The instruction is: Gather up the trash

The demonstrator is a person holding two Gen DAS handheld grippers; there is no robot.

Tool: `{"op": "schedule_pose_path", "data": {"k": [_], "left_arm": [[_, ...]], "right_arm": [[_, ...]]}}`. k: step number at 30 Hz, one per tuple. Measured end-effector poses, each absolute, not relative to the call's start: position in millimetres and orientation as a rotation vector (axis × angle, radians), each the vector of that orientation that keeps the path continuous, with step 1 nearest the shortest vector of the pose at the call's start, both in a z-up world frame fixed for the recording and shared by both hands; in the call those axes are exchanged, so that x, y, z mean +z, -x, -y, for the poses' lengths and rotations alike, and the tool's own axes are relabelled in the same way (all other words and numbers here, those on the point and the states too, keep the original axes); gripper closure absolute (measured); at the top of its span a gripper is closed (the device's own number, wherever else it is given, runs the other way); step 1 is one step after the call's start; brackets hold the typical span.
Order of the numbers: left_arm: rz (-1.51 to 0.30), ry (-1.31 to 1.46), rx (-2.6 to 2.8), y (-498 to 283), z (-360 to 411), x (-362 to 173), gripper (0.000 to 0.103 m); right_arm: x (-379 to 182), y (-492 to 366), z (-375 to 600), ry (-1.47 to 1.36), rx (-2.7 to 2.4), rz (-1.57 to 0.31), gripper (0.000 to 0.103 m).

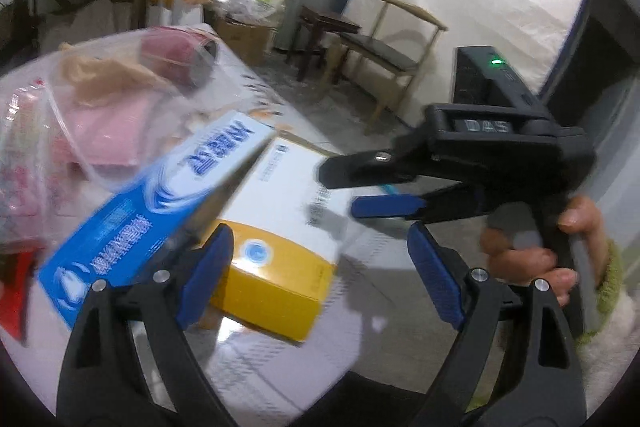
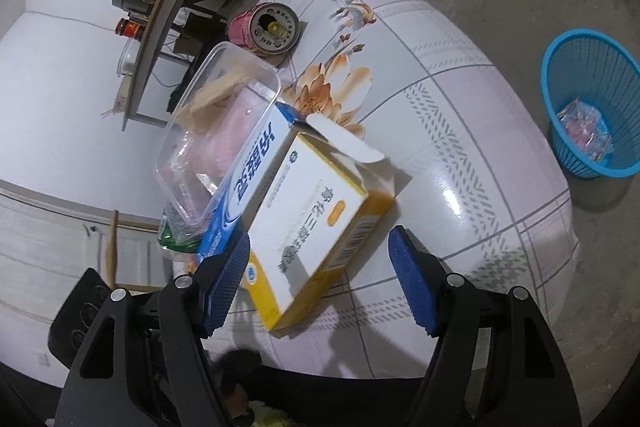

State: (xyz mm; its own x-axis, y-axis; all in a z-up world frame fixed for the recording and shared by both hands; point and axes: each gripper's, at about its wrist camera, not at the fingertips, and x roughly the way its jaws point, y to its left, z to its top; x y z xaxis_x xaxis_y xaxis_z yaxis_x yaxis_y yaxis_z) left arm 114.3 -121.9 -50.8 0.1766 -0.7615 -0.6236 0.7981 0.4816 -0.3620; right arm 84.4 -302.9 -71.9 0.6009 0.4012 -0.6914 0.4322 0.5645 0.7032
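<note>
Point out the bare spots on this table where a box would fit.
Bare cloth lies right of the yellow box, out to the table edge facing the blue basket, and beyond it past the flower print. Crowded: the left side, where blue box, clear tub and pink can bunch together.

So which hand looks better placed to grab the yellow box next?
Right, probably. In its own view the right hand-held gripper stands open with the yellow box between its fingers. The left hand-held gripper, also open, sits nearer the blue box.
</note>
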Motion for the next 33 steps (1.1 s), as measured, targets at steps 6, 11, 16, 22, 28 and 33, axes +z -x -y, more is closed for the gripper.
{"op": "schedule_pose_path", "data": {"k": [6, 11, 16, 22, 28, 33], "left_arm": [[-0.95, 0.049, -1.302, -102, 126, -51, 0.019], [-0.839, -0.002, -1.19, -100, 116, -41, 0.018], [-0.814, -0.089, -1.038, -122, 124, -42, 0.018], [-0.845, -0.1, -1.019, -132, 136, -47, 0.018], [-0.929, -0.053, -1.059, -135, 136, -63, 0.018], [-0.997, 0.035, -1.183, -130, 137, -67, 0.018]], "right_arm": [[-68, -80, 302, -0.978, -0.049, -0.974, 0.033], [-63, -72, 301, -0.956, -0.06, -0.967, 0.033], [-68, -72, 302, -0.974, -0.043, -0.965, 0.033], [-69, -72, 301, -0.989, -0.017, -0.956, 0.033], [-69, -70, 302, -0.997, -0.007, -0.948, 0.033], [-65, -66, 304, -0.979, -0.019, -0.942, 0.033]]}}
